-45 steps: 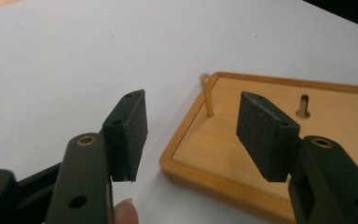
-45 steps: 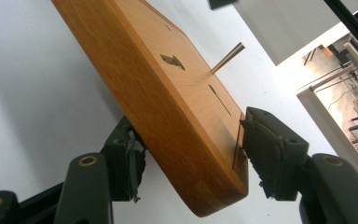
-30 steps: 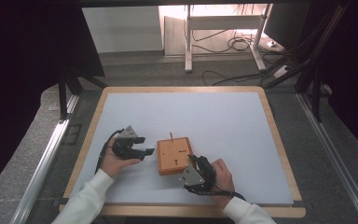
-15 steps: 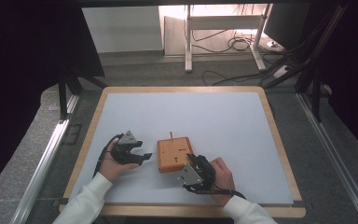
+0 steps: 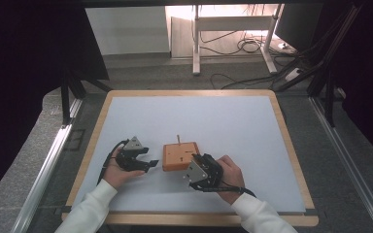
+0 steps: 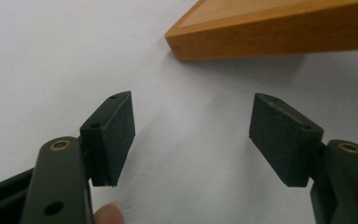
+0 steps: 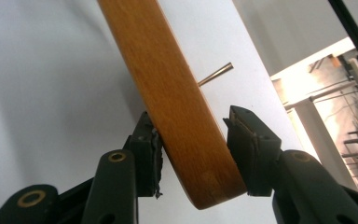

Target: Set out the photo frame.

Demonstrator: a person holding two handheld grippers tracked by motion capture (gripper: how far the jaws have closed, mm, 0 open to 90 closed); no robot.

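Note:
An orange-brown wooden block (image 5: 179, 156) with a thin peg (image 5: 178, 139) standing at its far edge lies on the white mat. My right gripper (image 5: 190, 166) is at the block's near right corner. In the right gripper view the block's edge (image 7: 177, 93) runs between the jaws, which have just been closing, and both pads (image 7: 149, 149) touch its two faces. The peg (image 7: 216, 73) pokes out beyond. My left gripper (image 5: 150, 165) rests a short way left of the block, open, with bare mat between its pads (image 6: 116, 126). The block's corner (image 6: 261, 28) lies ahead of it.
The white mat (image 5: 223, 121) sits in a wooden table frame (image 5: 291, 145). Metal rails (image 5: 48, 160) run along both sides. Beyond the far edge stand desk legs and loose cables (image 5: 243, 46) on the floor.
The right gripper has risen slightly and its jaws have closed onto the block's near edge. The left gripper has stayed in place.

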